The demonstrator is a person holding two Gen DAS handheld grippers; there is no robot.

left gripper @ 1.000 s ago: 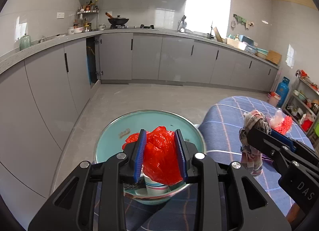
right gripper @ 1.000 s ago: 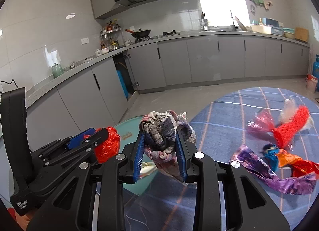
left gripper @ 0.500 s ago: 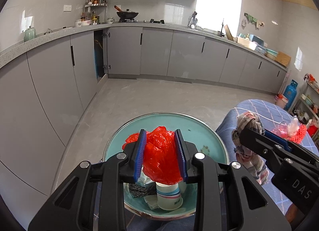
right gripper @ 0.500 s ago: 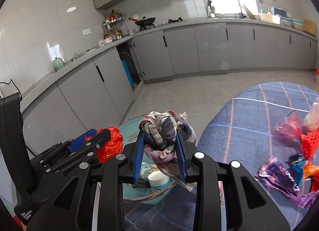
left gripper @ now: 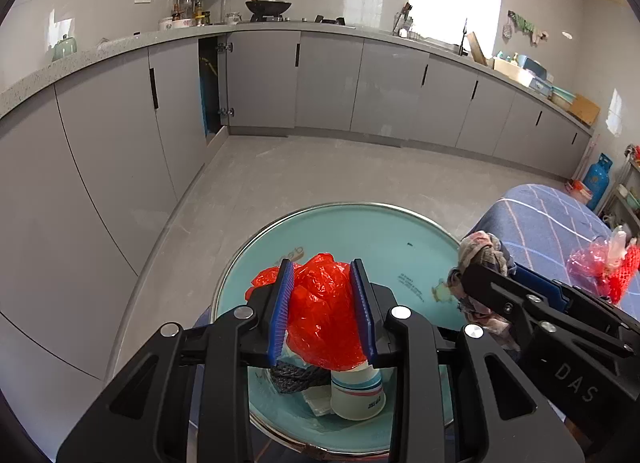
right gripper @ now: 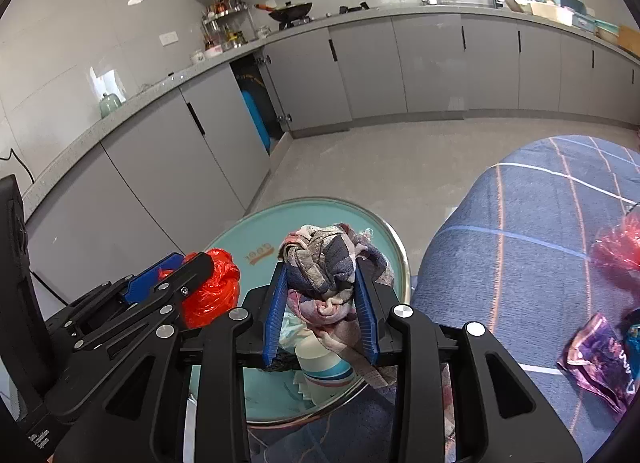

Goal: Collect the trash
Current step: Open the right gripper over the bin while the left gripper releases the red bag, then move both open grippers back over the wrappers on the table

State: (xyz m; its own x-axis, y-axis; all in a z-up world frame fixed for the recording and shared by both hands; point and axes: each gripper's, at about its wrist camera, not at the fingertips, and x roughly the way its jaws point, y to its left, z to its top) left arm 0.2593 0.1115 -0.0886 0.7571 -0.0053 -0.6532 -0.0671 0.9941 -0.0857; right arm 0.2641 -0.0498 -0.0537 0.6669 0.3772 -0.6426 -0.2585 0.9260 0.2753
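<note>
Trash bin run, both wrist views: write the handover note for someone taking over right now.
Left tongs: shut on the red plastic bag, above the teal bin.
Right tongs: jaws have just been opening slightly, pads still on the bundled rag, over the bin.
Done: a paper cup and scraps lie in the bin.
Left: drop both loads, then fetch the purple wrapper and red netting on the blue tablecloth.
</note>
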